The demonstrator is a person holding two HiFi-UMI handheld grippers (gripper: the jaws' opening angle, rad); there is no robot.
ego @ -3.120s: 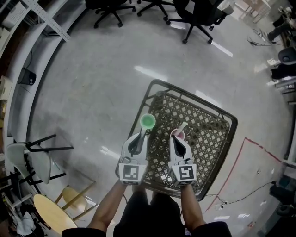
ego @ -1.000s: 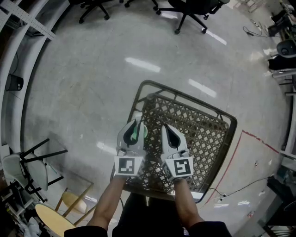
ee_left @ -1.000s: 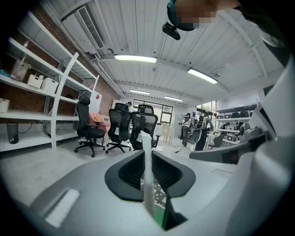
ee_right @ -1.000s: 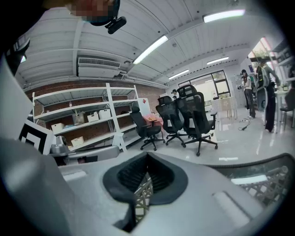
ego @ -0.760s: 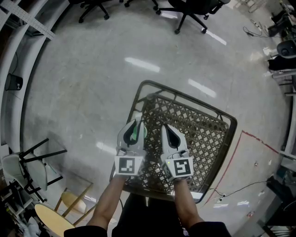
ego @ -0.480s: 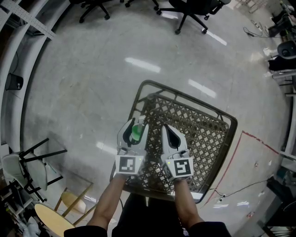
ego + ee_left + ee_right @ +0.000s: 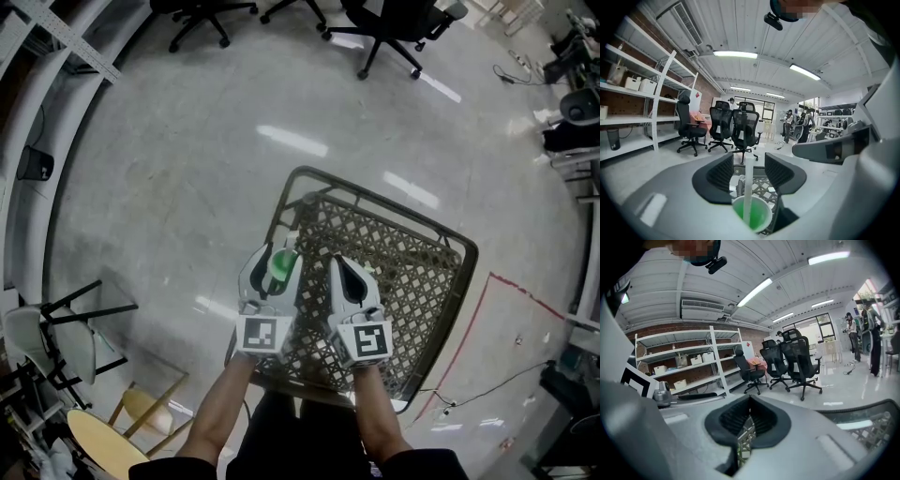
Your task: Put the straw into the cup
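A green cup (image 7: 279,272) stands on the near left part of the woven table (image 7: 422,272), with a white straw (image 7: 747,183) upright in it. My left gripper (image 7: 273,262) is around the cup. Its jaws have just been opening and now stand wide, the pads (image 7: 721,172) clear of the cup (image 7: 752,214) between them. Just to the right, my right gripper (image 7: 346,274) is shut with nothing in it. In the right gripper view its pads (image 7: 761,420) meet, and only the table's weave shows below them.
Black office chairs (image 7: 398,28) stand on the shiny floor beyond the table. White shelving (image 7: 47,56) runs along the left. Folding chairs and a round stool (image 7: 89,441) sit at the lower left. A red tape line (image 7: 483,319) marks the floor on the right.
Since three seconds ago both grippers have drawn back to the table's near left, and the right gripper no longer holds the straw. In the last second the left jaws spread apart around the cup.
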